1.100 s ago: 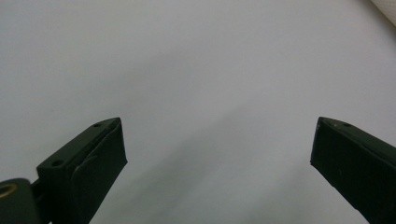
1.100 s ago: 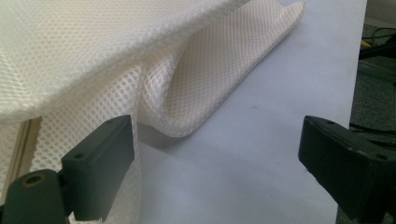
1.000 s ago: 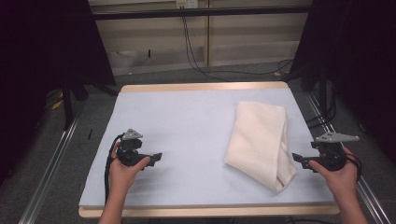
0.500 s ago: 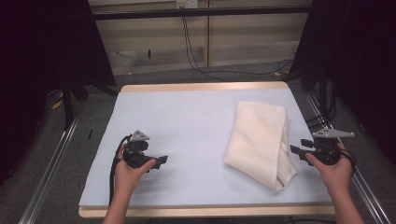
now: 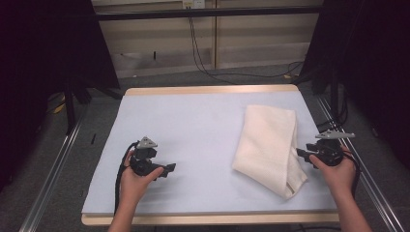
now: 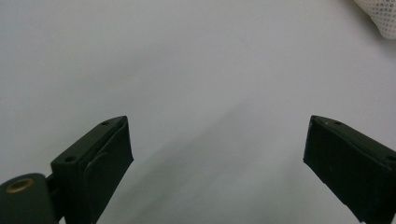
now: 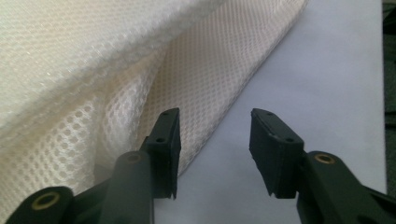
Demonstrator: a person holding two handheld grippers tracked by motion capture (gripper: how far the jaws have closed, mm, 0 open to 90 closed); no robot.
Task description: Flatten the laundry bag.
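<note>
Right gripper (image 7: 214, 154), jaws unclenched but just been closing, straddles the cloth's (image 5: 269, 145) edge near the tabletop's (image 5: 193, 121) right edge; a shallow bite risks catching one layer only.

The folded cream cloth (image 7: 93, 70) runs off the right gripper view's top and left edges; the left gripper view catches just its corner (image 6: 380, 16), cut by the frame. Dark blackout hides the room beyond the table (image 5: 183, 121).

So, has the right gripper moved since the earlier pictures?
Yes. In the high view the right gripper has come closer to the right edge of the folded cream cloth; its jaws have just been closing, one now over the cloth's edge.
</note>
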